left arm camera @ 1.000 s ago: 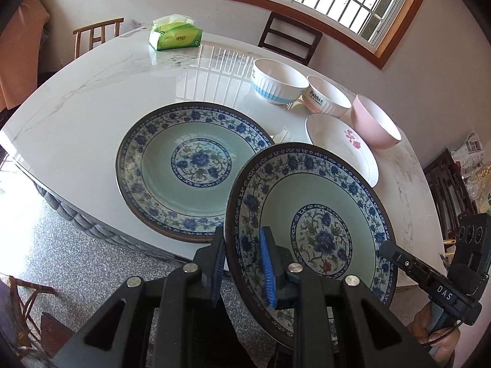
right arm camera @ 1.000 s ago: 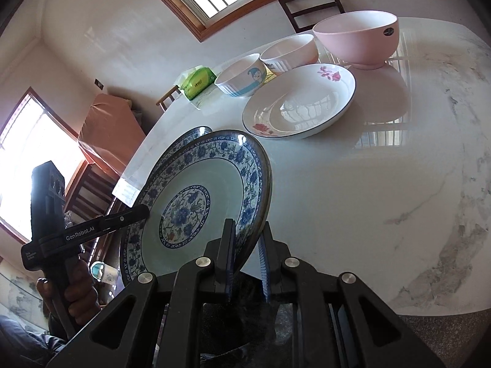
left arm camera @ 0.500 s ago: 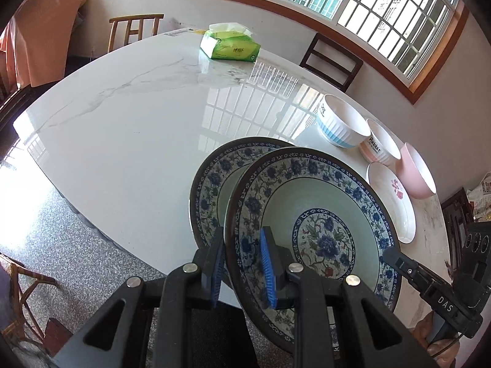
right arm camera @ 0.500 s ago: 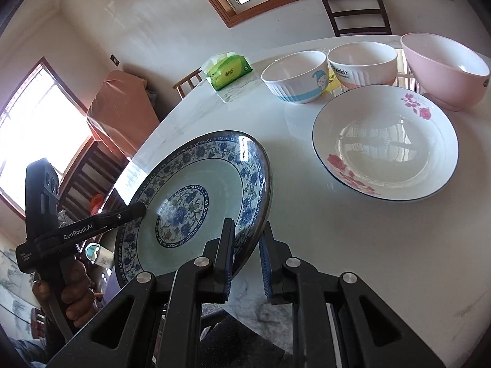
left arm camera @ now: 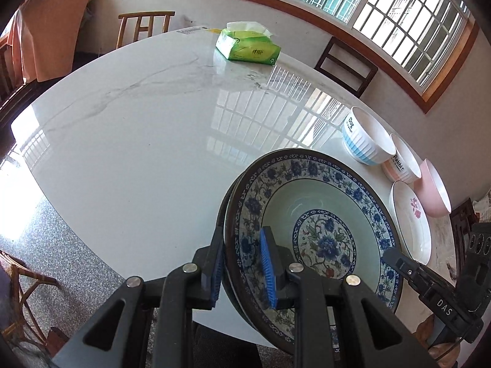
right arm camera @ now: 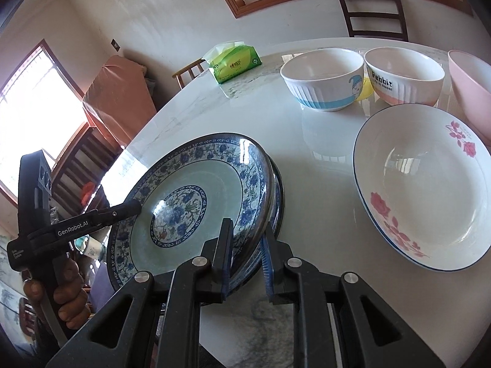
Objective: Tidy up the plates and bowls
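- Left wrist view: the left gripper (left arm camera: pixel 242 273) is clamped on the near rim of the top plate (left arm camera: pixel 310 214), which sits almost square over a second plate (left arm camera: pixel 227 205) on the desk (left arm camera: pixel 138 128). I judge the stacking step is nearly finished.
- Right wrist view: the right gripper (right arm camera: pixel 245 254) pinches the same top plate (right arm camera: pixel 190 190) at its opposite rim, the lower plate (right arm camera: pixel 277 196) peeking out beneath. Next, both should probably lower it level, then let go; bowls (right arm camera: pixel 322 76) wait nearby.

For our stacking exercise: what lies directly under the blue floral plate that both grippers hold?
A second blue-patterned plate sits beneath the held blue floral plate. Only its rim edge shows; its centre, and whether the two touch, are covered.
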`<state>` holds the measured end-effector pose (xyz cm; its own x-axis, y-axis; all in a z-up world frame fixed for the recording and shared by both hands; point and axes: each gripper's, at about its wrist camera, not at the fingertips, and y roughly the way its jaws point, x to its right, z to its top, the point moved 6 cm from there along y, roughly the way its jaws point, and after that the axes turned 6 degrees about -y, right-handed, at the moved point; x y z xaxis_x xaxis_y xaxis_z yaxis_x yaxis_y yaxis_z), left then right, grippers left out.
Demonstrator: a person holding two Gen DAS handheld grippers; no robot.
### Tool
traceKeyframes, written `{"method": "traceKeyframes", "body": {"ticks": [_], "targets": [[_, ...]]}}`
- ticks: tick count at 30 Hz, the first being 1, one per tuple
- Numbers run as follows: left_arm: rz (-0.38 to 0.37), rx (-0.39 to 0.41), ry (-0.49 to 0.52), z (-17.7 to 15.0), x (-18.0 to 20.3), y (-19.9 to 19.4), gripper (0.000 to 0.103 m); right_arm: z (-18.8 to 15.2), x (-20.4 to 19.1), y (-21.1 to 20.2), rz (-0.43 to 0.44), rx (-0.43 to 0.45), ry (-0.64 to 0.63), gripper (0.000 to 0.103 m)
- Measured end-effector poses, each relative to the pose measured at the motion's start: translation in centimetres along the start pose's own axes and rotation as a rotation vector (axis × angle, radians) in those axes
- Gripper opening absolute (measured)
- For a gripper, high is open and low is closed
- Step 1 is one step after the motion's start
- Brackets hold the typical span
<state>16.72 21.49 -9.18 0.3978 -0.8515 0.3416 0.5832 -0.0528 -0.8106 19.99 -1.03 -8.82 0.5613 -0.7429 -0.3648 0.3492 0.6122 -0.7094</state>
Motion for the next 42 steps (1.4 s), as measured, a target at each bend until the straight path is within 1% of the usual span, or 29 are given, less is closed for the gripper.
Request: {"method": "traceKeyframes", "body": {"ticks": [6, 18, 19, 22, 25, 28, 31, 35, 37, 42], "targets": [[0.011, 0.003, 0.01, 0.0, -0.1, 0.3, 0.023, -0.2, 0.0, 0.1, -0.006, -0.007, 0.0, 0.018], [0.014, -0.013, -0.006, -0.1, -0.9, 0.8, 0.023, -0.3, -0.2, 0.7, 0.004, -0.019, 0.012, 0.018], [0.025, -0.012, -0.002, 0.0, -0.9, 0.9, 0.023, -0.2, -0.3, 0.8, 0.005, -0.021, 0.011, 0.018], [0.044, 0.014, 0.026, 0.0, -0.8, 0.8, 0.023, -0.2, -0.3, 0.9, -0.001, -0.019, 0.002, 0.018], [0.07, 0.047, 0.059, 0.1, -0.5, 0.4, 0.023, -0.1, -0.4, 1.0, -0.028, -0.014, -0.028, 0.017], [0.095, 0.065, 0.078, 0.0, -0.2, 0.1, 0.023, -0.1, -0.4, 1.1, -0.028, -0.011, -0.023, 0.017], [0.131, 0.095, 0.108, -0.2, 0.2, -0.4, 0.023, 0.0, -0.6, 0.9, -0.06, 0.012, -0.055, 0.019], [0.172, 0.132, 0.147, -0.6, 0.7, -1.1, 0.023, -0.1, -0.7, 0.6, -0.102, 0.038, -0.085, 0.019], [0.173, 0.137, 0.155, -0.8, 0.9, -1.3, 0.023, -0.3, -0.5, 0.3, -0.127, 0.054, -0.099, 0.02], [0.172, 0.139, 0.175, -1.5, 1.9, -1.7, 0.023, 0.3, 0.2, -1.7, -0.129, 0.139, -0.086, 0.02]]}}
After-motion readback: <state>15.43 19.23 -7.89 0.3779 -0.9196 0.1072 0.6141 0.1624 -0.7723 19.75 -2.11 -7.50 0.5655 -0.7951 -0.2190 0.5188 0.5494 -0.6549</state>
